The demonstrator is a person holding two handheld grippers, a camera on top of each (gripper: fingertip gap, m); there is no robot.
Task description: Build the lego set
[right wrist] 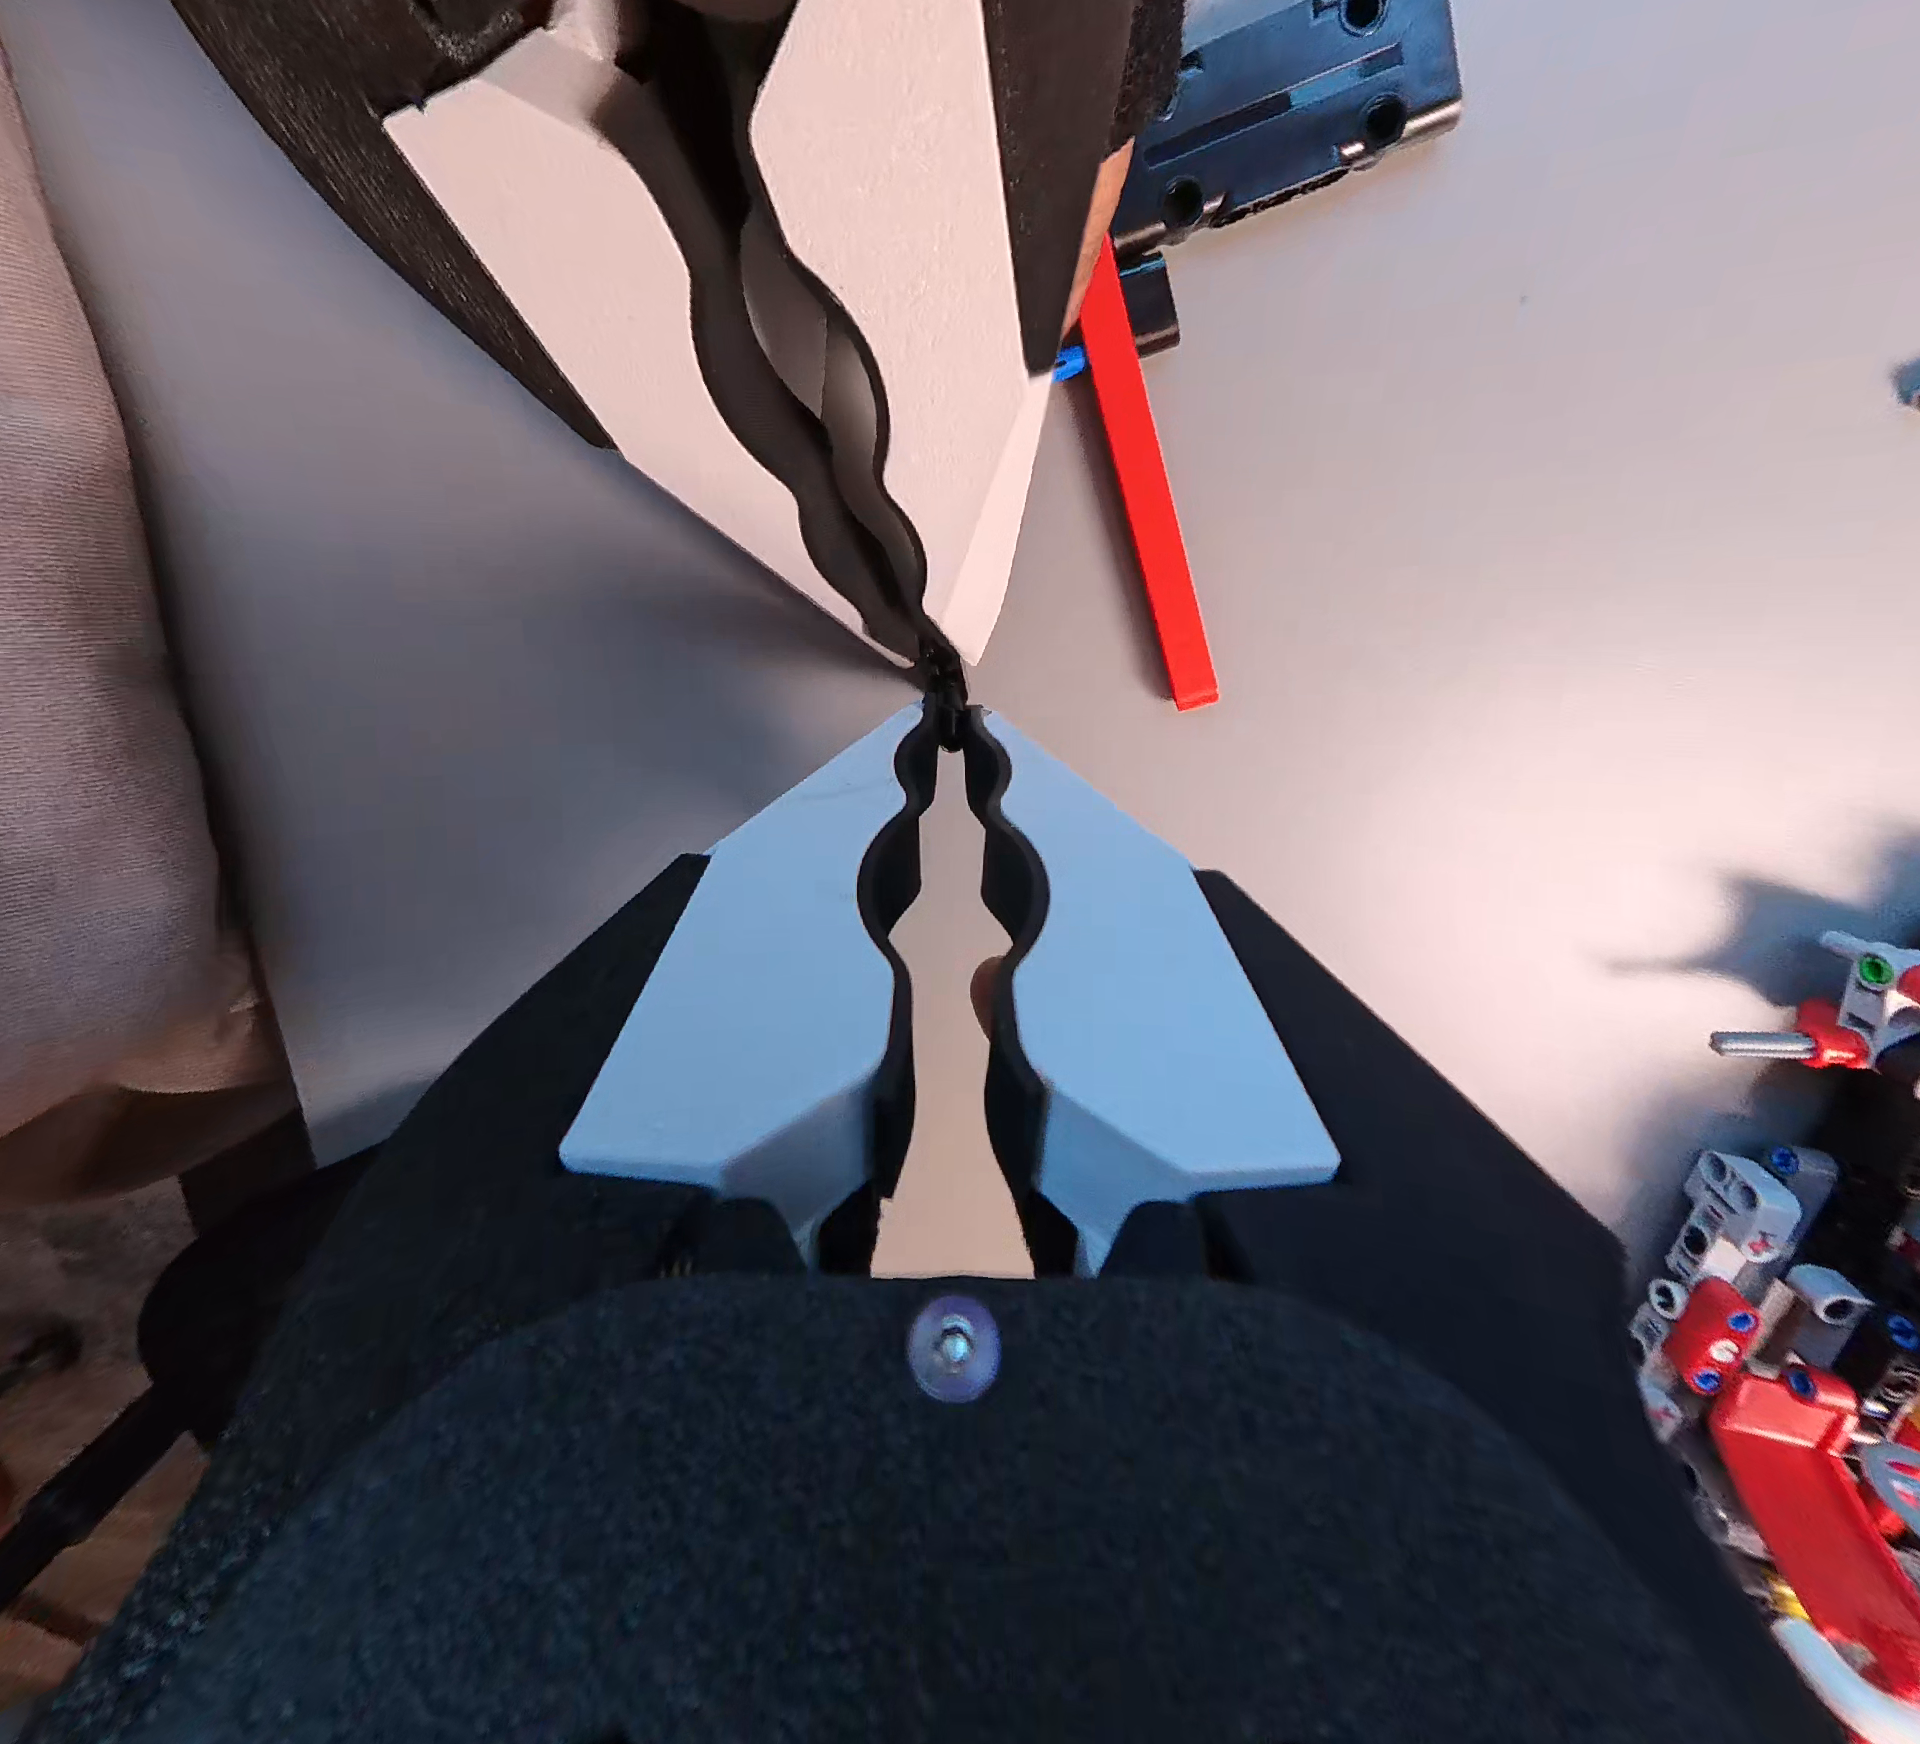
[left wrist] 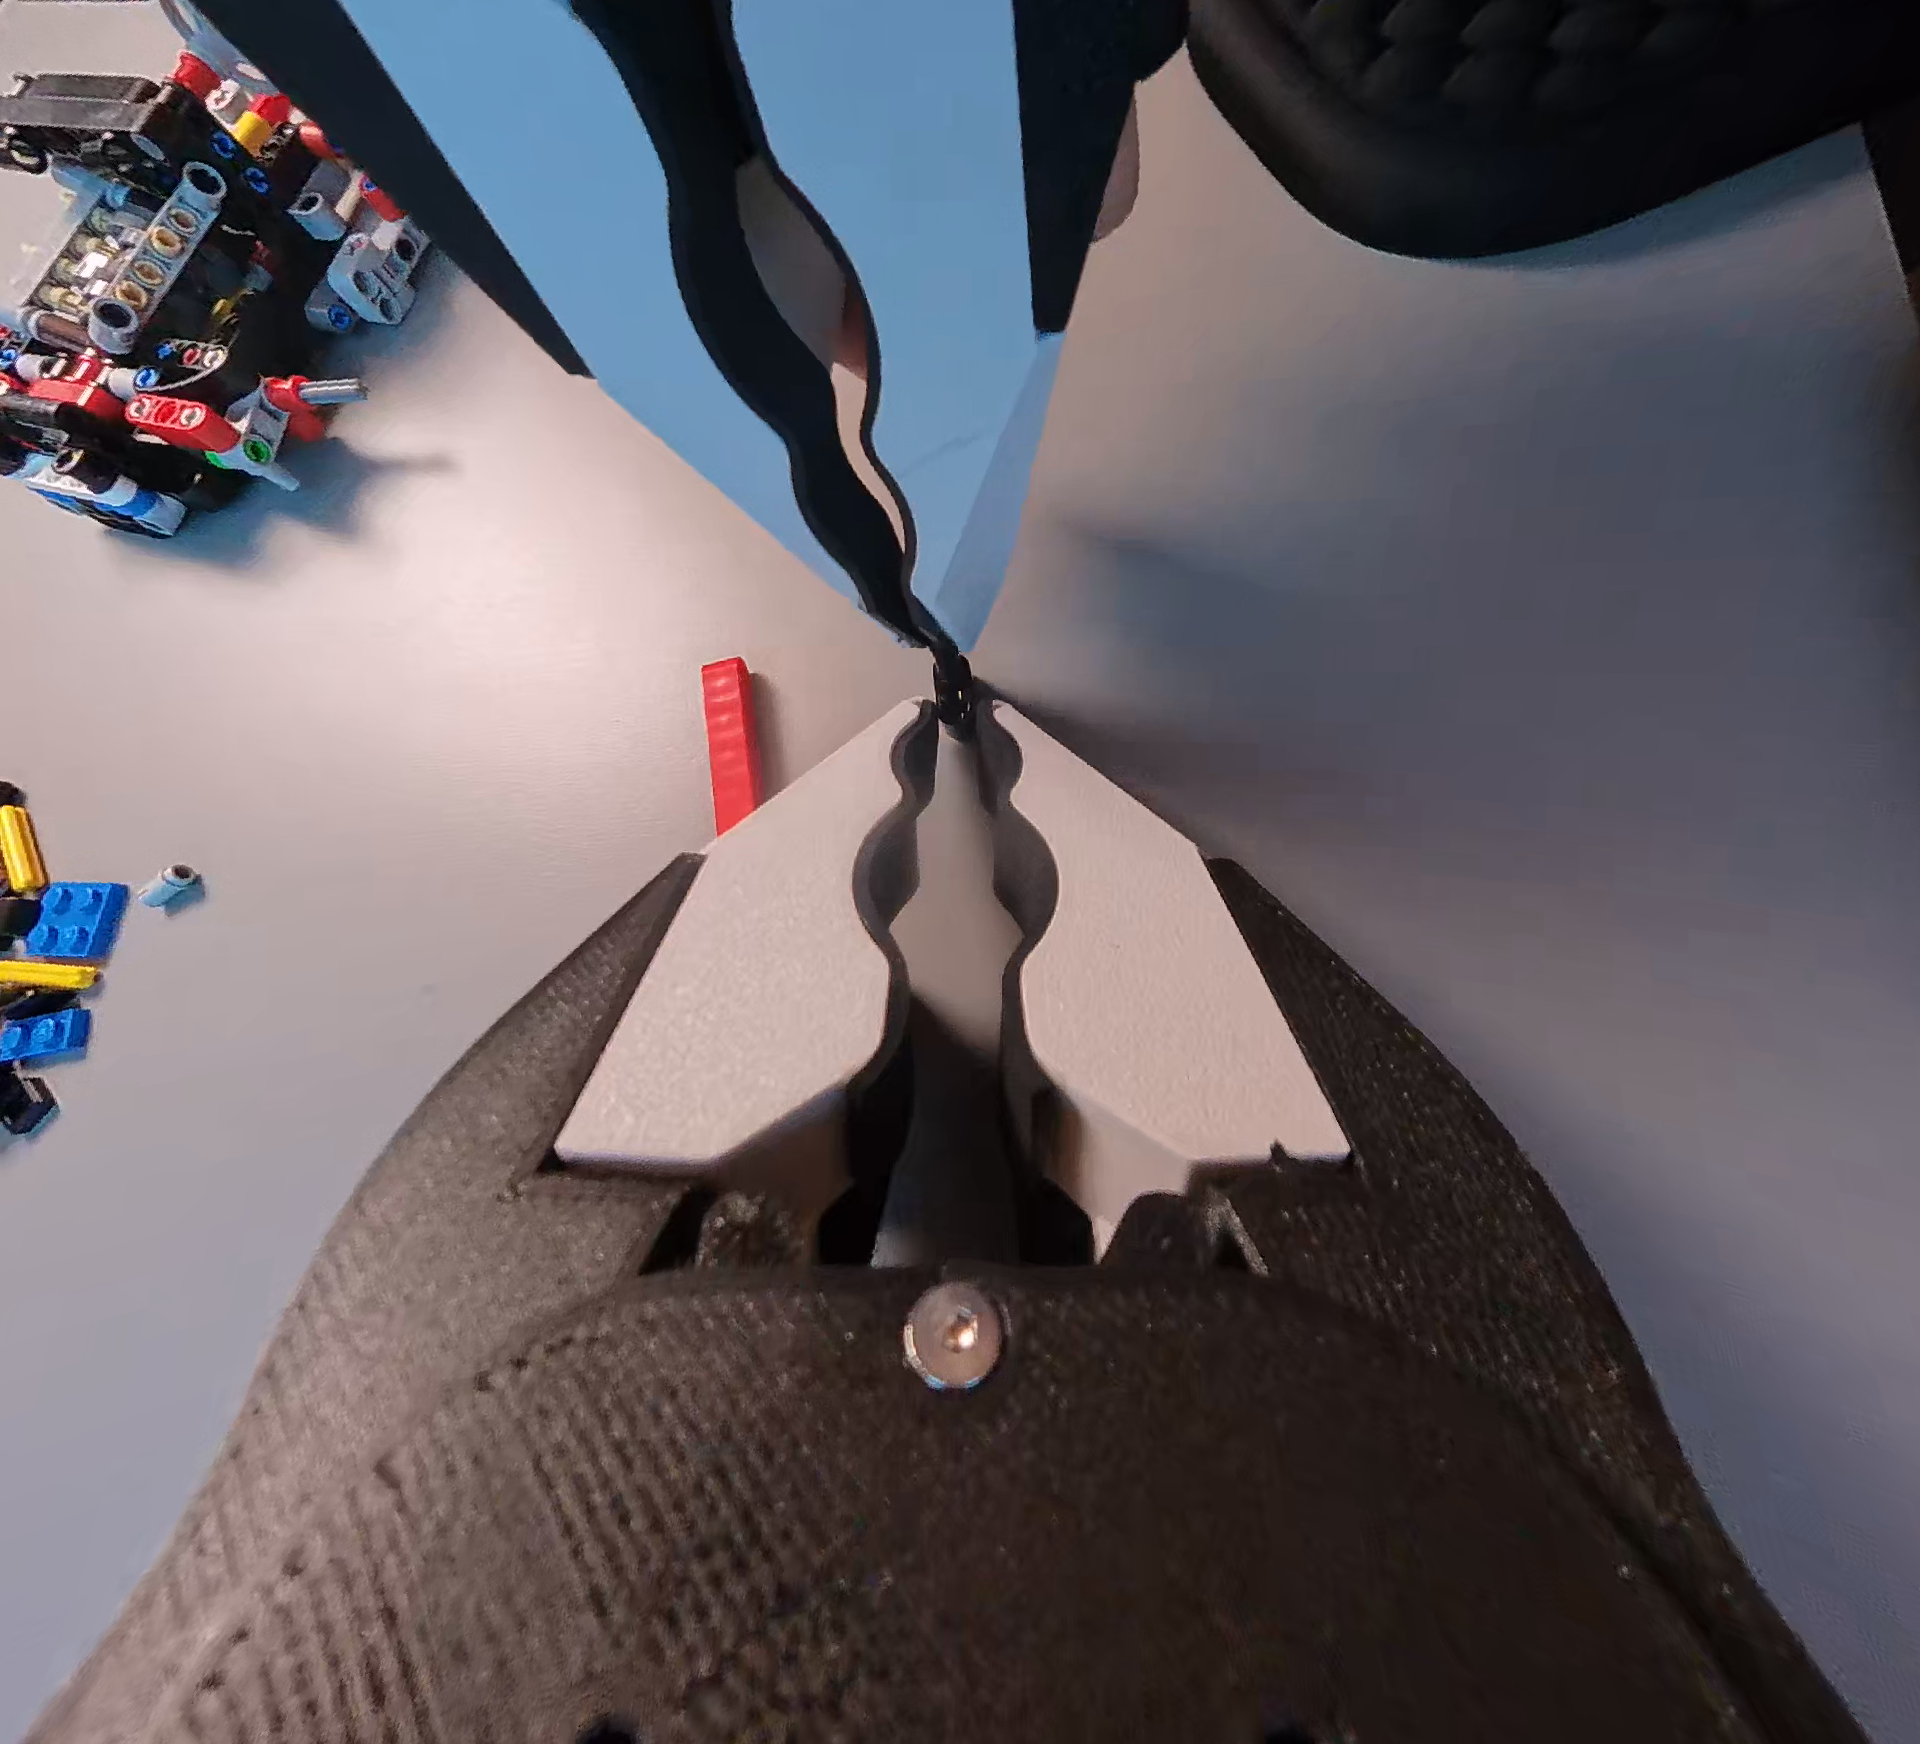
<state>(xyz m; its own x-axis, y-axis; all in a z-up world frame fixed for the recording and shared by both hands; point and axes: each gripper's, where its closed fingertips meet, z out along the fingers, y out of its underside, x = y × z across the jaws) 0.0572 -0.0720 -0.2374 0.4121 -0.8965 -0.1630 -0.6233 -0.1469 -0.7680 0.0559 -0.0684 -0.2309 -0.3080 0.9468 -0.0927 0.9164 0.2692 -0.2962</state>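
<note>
At frame centre, the left hand-held gripper (left wrist: 954, 707) and right hand-held gripper (right wrist: 948, 726) each pinch one small black lego piece (left wrist: 954, 692) tip-to-tip above the desk (left wrist: 1455, 655); uneven pull could flick it away.

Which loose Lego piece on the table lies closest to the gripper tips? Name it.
The long red beam, flat on the table just beside the tips. The dark blue panel lies farther off.

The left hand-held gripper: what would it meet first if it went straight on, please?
The small black piece pinched at its tips, then at once the right hand-held gripper gripping the far end, tip to tip.
</note>
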